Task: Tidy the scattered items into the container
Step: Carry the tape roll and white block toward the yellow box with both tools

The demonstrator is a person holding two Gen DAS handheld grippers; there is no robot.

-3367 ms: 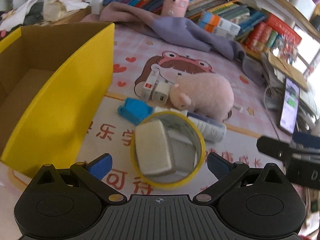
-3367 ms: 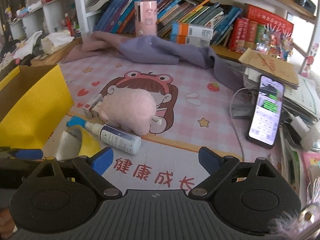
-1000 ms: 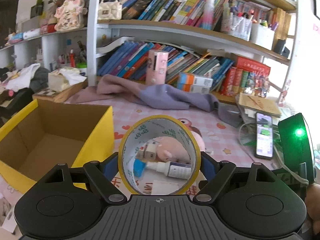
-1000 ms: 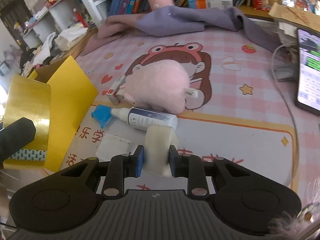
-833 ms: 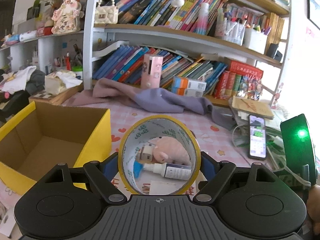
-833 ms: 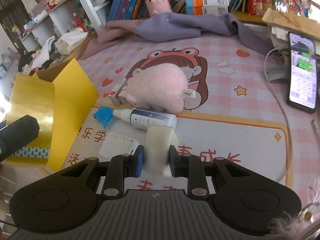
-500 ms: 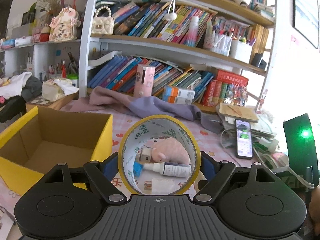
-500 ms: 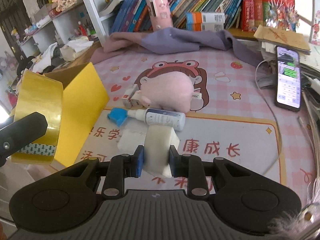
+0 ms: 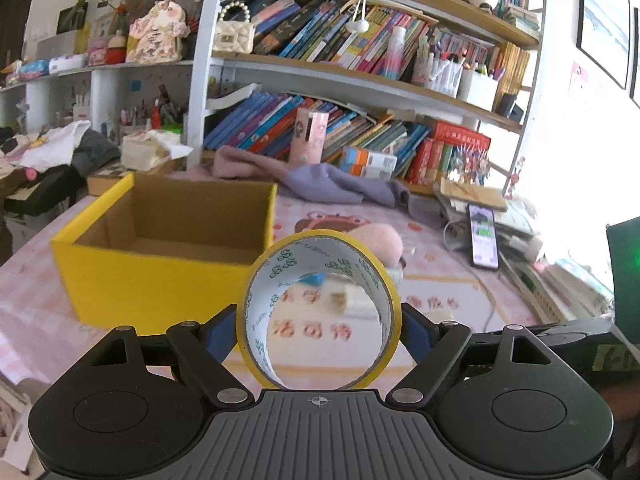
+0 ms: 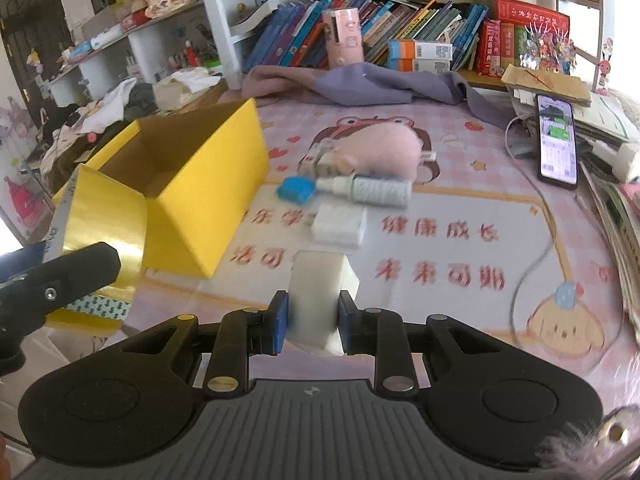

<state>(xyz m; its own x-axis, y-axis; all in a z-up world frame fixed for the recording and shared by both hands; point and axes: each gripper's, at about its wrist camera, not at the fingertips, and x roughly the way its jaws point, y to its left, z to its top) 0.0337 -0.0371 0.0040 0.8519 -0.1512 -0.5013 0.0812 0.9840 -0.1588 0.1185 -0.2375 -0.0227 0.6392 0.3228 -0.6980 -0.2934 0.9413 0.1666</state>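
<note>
Both claws carry loads toward the open yellow cardboard box [image 9: 160, 248]. The left claw [image 9: 319, 330], spread wide, clamps a yellow tape roll [image 9: 319, 308]; the right claw [image 10: 313, 322], nearly closed, pinches a white foam block [image 10: 320, 292]. The box sits ahead-left; next, over its opening, release.

place: home study room | evidence: crowded bookshelves [image 9: 360, 52], cartoon desk mat [image 10: 460, 208]
</note>
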